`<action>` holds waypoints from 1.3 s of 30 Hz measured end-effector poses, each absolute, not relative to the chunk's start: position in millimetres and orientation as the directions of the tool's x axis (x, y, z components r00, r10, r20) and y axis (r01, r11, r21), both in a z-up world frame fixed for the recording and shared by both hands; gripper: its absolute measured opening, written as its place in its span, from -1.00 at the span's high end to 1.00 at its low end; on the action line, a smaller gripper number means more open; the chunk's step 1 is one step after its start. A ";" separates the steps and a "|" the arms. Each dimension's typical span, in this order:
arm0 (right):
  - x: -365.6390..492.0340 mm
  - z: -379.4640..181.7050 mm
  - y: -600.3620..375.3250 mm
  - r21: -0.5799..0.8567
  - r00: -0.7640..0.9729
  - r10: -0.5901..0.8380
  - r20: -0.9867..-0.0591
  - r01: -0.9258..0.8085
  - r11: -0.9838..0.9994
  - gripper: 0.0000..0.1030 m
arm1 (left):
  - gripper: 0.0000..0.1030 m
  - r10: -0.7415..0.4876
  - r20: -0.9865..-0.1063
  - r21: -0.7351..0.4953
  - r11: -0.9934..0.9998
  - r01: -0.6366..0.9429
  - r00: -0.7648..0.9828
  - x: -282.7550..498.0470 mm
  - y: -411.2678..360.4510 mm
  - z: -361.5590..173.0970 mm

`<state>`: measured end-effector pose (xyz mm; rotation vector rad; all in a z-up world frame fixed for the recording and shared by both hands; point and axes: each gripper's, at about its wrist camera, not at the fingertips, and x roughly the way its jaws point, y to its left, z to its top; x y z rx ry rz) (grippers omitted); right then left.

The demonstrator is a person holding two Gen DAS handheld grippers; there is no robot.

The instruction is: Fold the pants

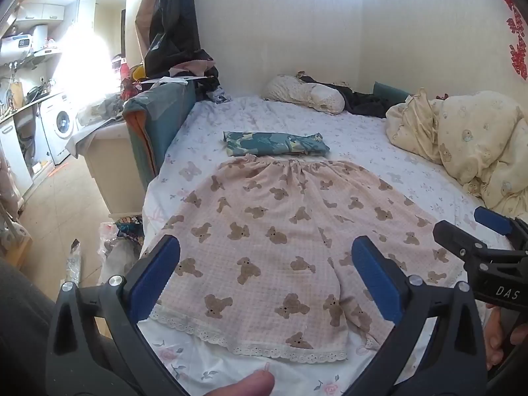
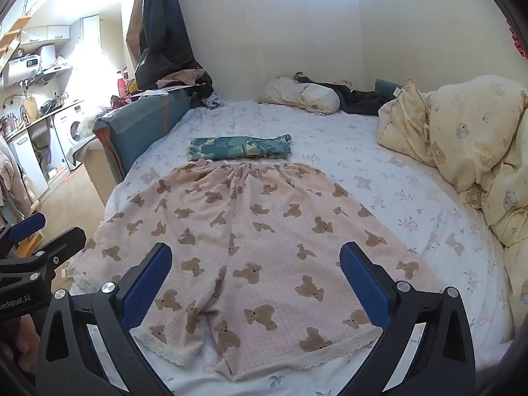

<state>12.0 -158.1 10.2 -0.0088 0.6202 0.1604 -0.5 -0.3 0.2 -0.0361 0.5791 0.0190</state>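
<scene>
**Bear pants flat on the bed**

Up close, left gripper (image 1: pixel 265 275) with blue fingers (image 1: pixel 155 277) spread wide, holding nothing. Right gripper (image 2: pixel 255 280) spread wide too, holding nothing. Just past both, pink bear pants (image 2: pixel 250 241) lying flat on the flowery bed sheet (image 2: pixel 389 178), lace hems near, waistband far. Touching the waistband, a folded teal cloth (image 2: pixel 239 148). Off to the right, a yellow blanket (image 2: pixel 468 145) in a heap.

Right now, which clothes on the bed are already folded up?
The teal leafy-print garment, a neat folded bundle beyond the waistband. The pink teddy-bear pants lie spread out flat, both legs open, lace hems toward the open grippers.
</scene>
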 end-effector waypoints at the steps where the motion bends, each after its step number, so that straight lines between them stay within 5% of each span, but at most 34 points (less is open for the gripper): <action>1: 12.1 10.0 -158.0 0.046 0.798 0.149 -0.583 -0.150 0.988 -1.00 | -0.99 0.009 -0.546 -0.029 0.999 -0.029 0.837 -0.6 -0.3 0.2; 39: 12.3 9.6 -158.9 0.043 0.799 0.149 -0.582 -0.153 0.987 -1.00 | -0.99 0.009 -0.540 -0.027 0.999 -0.028 0.841 0.0 5.4 7.9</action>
